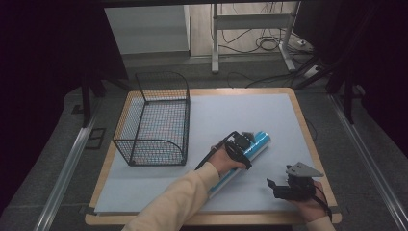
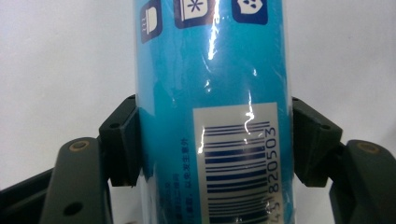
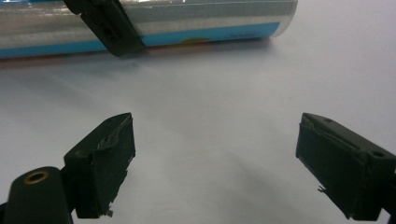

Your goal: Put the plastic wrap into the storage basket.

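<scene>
Left gripper (image 1: 242, 144) clamped on blue roll (image 2: 215, 93) mid-mat, jaws pressing both sides, right gripper (image 3: 215, 163) near right, jaws spread wide, holding nothing

Left gripper (image 1: 248, 138) clamped across a blue roll (image 1: 243, 161) lying diagonally on the pale mat (image 1: 231, 110) — far end of roll blue, near end whitish, partly hidden under the cream sleeve (image 1: 175, 202). Right gripper (image 1: 271, 185) low at the mat's near right corner, grey three-cornered plate on top, jaws pointing left, well apart from the roll — opening not readable from here. Wire basket (image 1: 156, 120) upright on the mat's left side, nothing visible inside. Wooden table edge (image 1: 308, 130) framing the mat. Cables on the floor beyond.
</scene>
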